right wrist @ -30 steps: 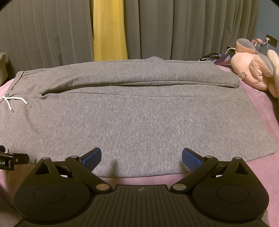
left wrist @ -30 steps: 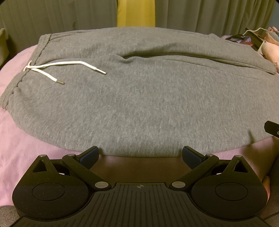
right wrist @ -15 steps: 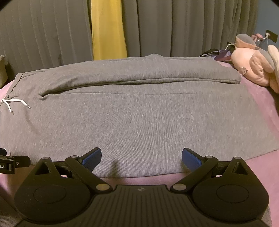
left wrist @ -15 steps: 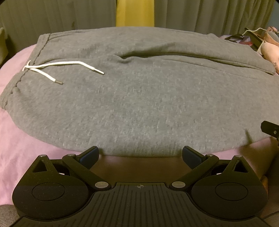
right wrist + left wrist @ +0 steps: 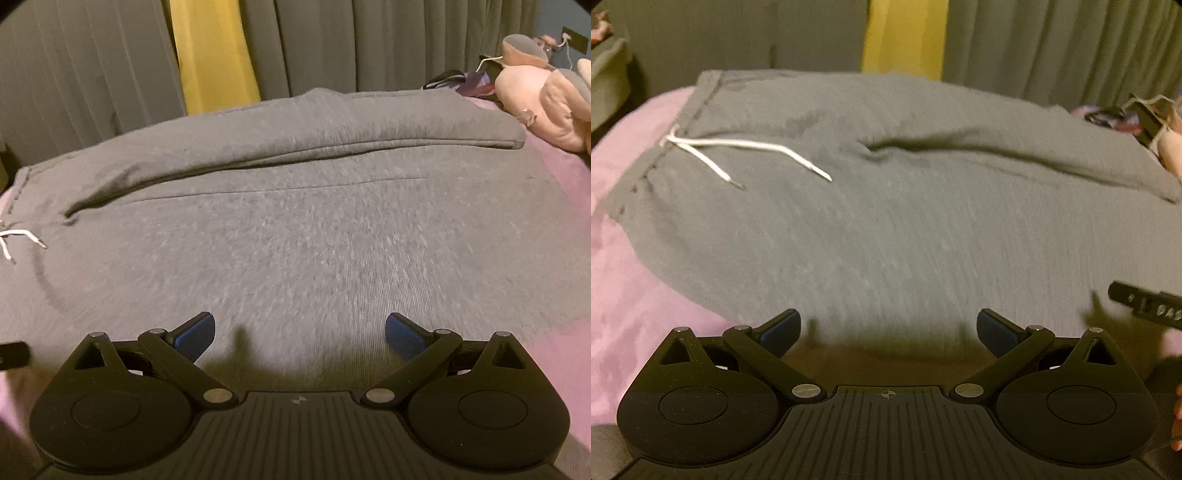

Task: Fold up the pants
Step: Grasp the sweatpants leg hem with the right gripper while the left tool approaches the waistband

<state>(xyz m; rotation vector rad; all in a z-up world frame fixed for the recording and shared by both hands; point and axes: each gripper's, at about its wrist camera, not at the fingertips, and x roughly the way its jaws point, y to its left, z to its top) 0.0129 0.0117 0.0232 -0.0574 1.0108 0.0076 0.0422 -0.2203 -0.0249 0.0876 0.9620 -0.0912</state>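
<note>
The grey pants (image 5: 905, 221) lay flat across your pink bed (image 5: 635, 302), curtains (image 5: 92, 74) behind. Your left tool (image 5: 888, 328) and right tool (image 5: 299, 332), both spread apart, had edged forward over the near hem.

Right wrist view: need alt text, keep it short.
Grey sweatpants lie spread flat across a pink bed cover, with the open right gripper poised over their near edge, holding nothing. A white drawstring shows at far left, a pink plush toy at upper right, and curtains hang behind.
</note>
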